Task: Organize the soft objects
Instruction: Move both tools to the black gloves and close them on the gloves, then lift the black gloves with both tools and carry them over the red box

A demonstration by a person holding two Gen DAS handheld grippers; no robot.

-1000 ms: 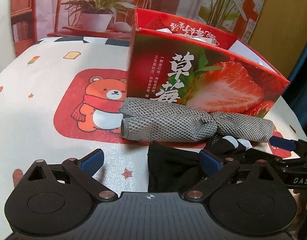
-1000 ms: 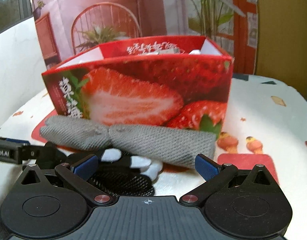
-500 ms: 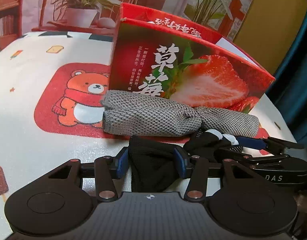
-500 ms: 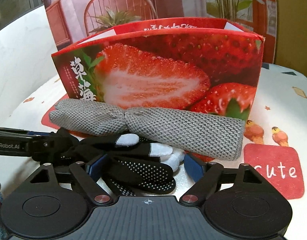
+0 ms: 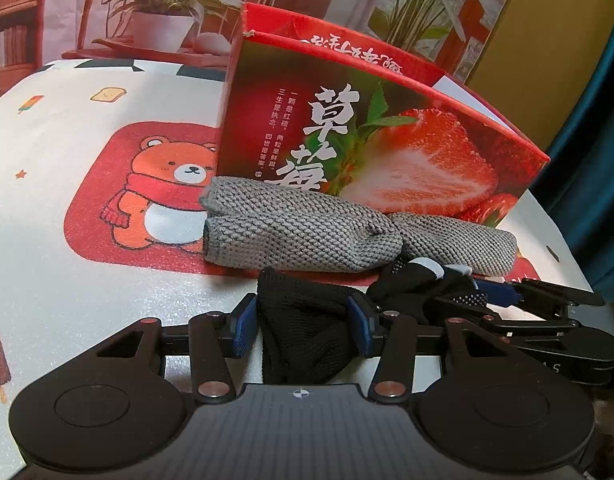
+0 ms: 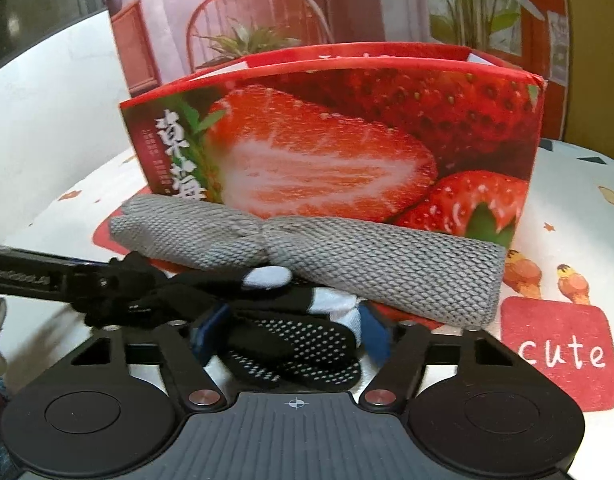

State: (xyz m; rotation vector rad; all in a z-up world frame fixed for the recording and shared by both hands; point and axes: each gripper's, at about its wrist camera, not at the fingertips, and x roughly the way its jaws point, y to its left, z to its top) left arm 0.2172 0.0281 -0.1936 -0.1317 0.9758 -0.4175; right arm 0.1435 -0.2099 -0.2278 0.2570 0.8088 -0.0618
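The left hand-held gripper (image 5: 303, 324), at the lower middle of the left wrist view, is clenched on the cuff end of a black glove (image 5: 303, 332); both blue pads press into the bunched mesh fabric. The right hand-held gripper (image 6: 291, 334), low in the centre of the right wrist view, has just been closing, and its blue pads now sit against the sides of the glove's dotted, white-tipped finger end (image 6: 295, 340), grasping it. Each gripper also shows in the other's view: the right one reaches in from the lower right of the left wrist view, the left one from the middle left of the right wrist view, so the glove is stretched between the two, lying low over the bench (image 5: 67, 280).

Just behind the glove, across the middle of both frames, lies a grey knitted sleeve (image 5: 307, 236), pinched at its middle and resting on the bench. It lies against the front of a red strawberry box (image 5: 387, 152), which stands upright and open at the top in the centre of each frame. The bench is covered with a white cloth printed with a bear (image 5: 167, 196) on a red patch at the left of the left wrist view and a red patch reading "cute" (image 6: 559, 352) at the lower right of the right wrist view. A potted plant (image 5: 163, 12) shows at the upper left behind the box.
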